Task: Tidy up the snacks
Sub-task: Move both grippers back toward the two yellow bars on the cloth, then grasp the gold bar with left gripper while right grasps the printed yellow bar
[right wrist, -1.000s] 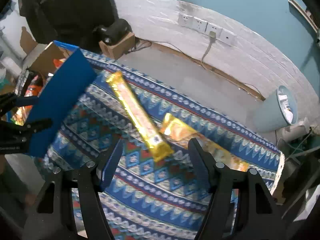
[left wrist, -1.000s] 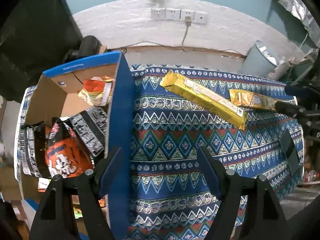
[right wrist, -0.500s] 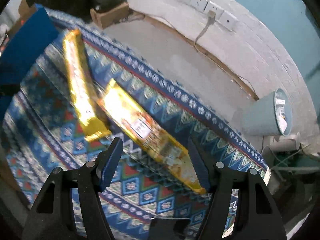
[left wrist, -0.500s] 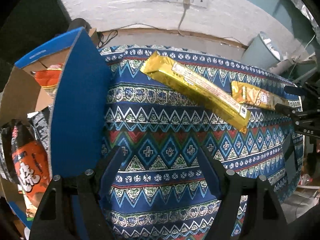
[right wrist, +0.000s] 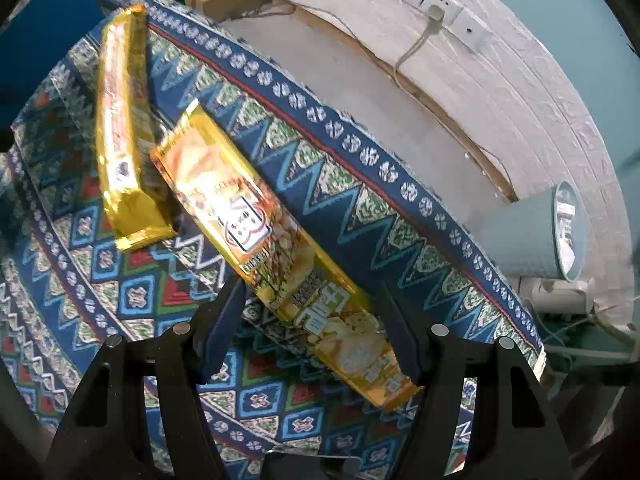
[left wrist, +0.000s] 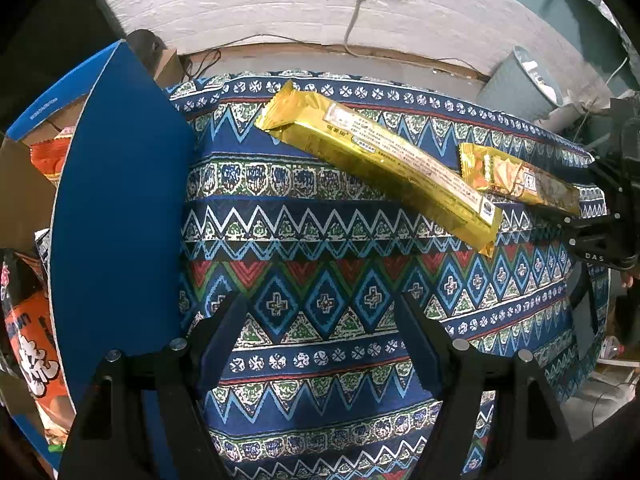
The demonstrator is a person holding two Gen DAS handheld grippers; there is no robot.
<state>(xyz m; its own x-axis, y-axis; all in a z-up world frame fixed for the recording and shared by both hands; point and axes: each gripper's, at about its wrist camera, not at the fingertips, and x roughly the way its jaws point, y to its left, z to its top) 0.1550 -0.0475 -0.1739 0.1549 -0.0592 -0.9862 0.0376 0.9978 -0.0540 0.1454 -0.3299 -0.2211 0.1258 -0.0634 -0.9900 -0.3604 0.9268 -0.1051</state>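
Your right gripper (right wrist: 312,332) hangs jaws spread either side of the orange-gold snack pack (right wrist: 280,256) lying on the patterned bench (right wrist: 132,300), not pinching it, the long gold pack (right wrist: 124,128) just beside, while your left gripper (left wrist: 320,340) sits jaws spread over bare cloth by the blue box flap (left wrist: 120,216).

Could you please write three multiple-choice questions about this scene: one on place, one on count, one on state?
1. Where is the blue box?
A. left of the packets
B. right of the packets
C. on the floor

2. How many gold snack packets lie on the cloth?
A. one
B. two
C. four

3. The right hand-held gripper is:
A. shut on a cup
B. out of view
C. open around a packet

Key: 1 A, box at left edge. 2 B, long gold packet and printed gold packet. 3 C, jaws apart astride the printed packet.
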